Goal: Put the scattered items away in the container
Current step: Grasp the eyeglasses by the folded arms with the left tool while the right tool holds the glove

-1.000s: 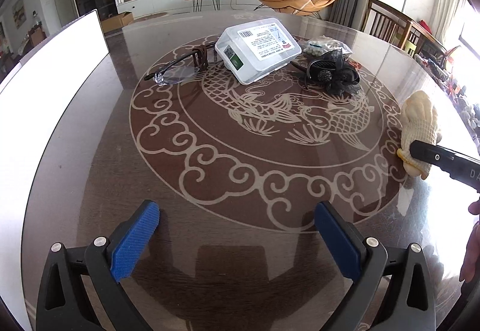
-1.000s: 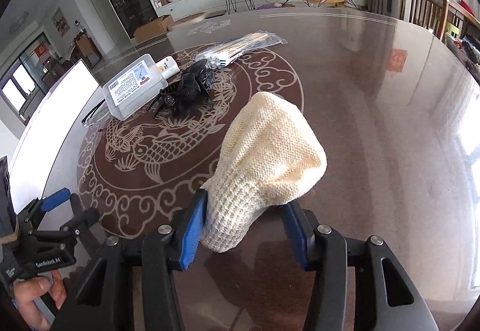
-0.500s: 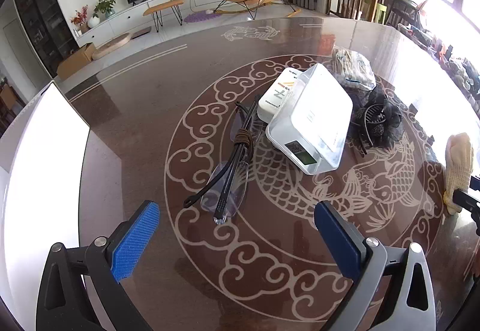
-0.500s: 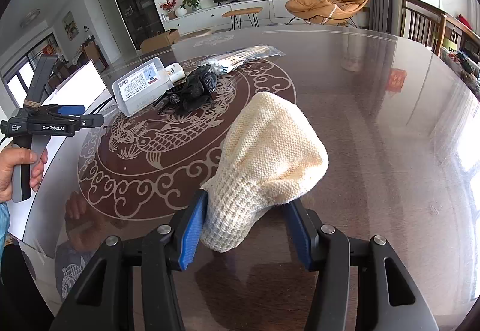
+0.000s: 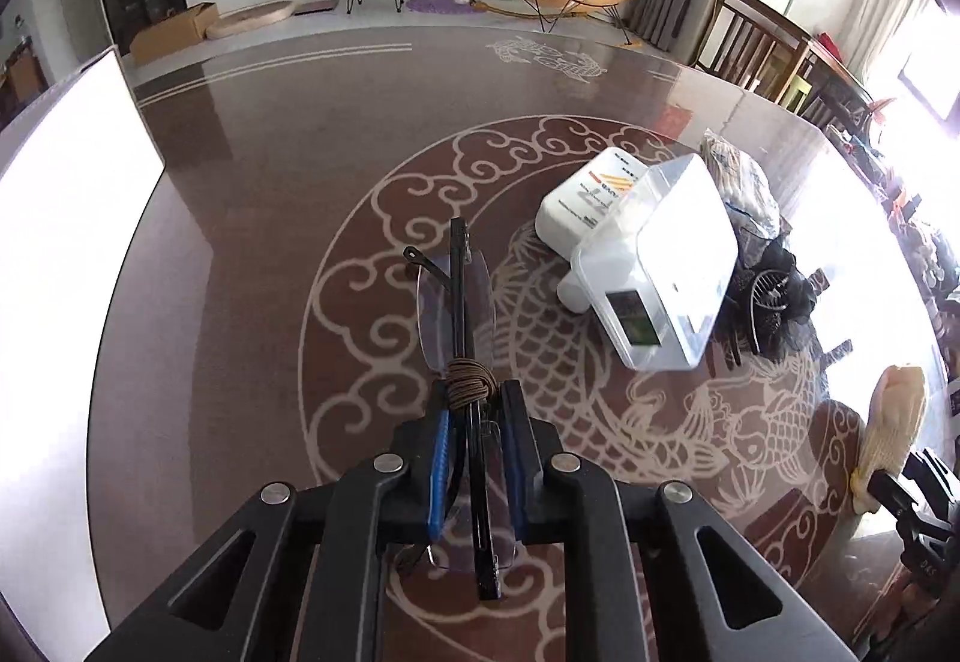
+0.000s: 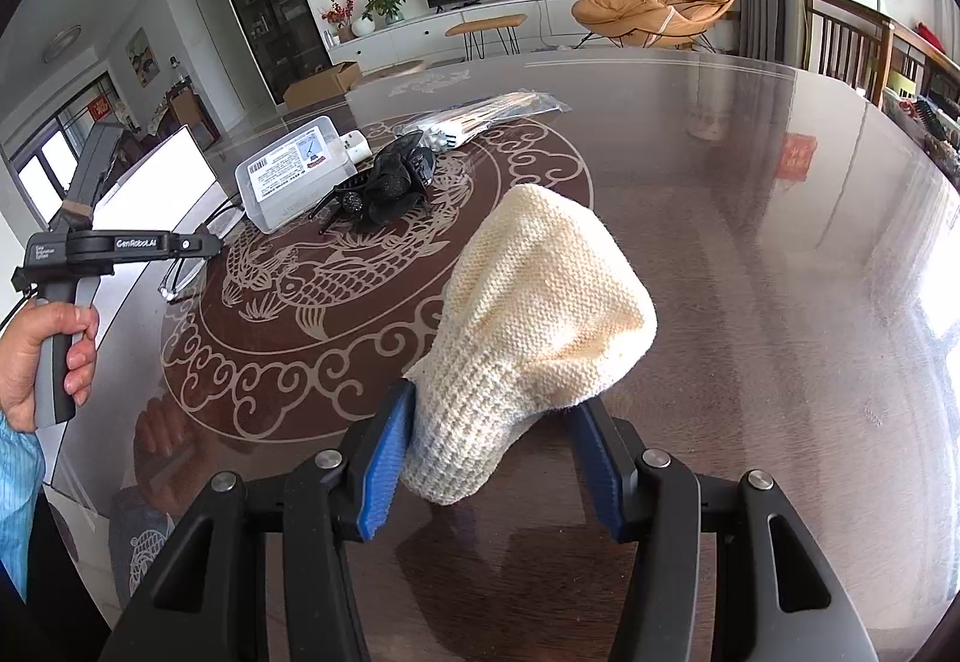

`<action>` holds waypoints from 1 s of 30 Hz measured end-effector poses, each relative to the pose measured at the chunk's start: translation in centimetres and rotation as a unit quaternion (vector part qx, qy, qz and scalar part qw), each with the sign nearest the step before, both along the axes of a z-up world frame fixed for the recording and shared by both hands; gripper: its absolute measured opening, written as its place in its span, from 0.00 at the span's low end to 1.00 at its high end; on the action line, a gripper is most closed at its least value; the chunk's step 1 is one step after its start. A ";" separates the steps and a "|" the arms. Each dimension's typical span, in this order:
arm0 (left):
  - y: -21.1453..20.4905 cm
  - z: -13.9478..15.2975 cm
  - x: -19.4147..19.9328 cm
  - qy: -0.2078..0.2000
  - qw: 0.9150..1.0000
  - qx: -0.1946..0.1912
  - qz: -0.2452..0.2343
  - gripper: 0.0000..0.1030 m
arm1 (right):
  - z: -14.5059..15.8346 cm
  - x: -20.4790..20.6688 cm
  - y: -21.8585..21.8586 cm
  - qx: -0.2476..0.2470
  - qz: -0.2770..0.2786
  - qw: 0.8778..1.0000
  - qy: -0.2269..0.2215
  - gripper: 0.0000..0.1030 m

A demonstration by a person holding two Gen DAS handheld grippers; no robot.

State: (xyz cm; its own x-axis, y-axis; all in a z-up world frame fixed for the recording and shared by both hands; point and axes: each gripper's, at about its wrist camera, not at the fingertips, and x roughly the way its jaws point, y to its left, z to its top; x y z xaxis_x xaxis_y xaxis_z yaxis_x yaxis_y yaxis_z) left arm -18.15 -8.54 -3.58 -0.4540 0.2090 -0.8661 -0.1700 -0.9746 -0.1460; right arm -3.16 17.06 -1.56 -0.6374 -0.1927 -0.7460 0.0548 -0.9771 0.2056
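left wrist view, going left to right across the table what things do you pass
folded glasses held in the left gripper → white box → clear plastic container → black hair clip → cream knitted glove

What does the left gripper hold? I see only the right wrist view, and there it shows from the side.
Observer: The left gripper is shut on folded glasses.
Operator: Is something attached to them?
Observer: Yes, a brown cord is wound around the glasses, just ahead of the pads.
Operator: I see only one end of a white pack behind the clear box. What is on it?
Observer: The white pack bears an orange striped logo on top, beside the clear box.
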 end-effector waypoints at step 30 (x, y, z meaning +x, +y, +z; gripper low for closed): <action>1.9 -1.5 7.8 0.053 0.994 -0.068 0.070 1.00 | 0.7 -2.1 -0.2 -0.033 -0.026 0.997 -0.068 0.75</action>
State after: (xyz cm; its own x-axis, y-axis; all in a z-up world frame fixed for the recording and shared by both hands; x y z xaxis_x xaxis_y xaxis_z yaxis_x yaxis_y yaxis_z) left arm -10.31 -6.64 -5.12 -0.5601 0.0210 -0.8281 -0.0387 -0.9993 0.0008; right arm -5.31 16.85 -0.89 -0.5426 -0.2137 -0.8124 -0.0284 -0.9619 0.2720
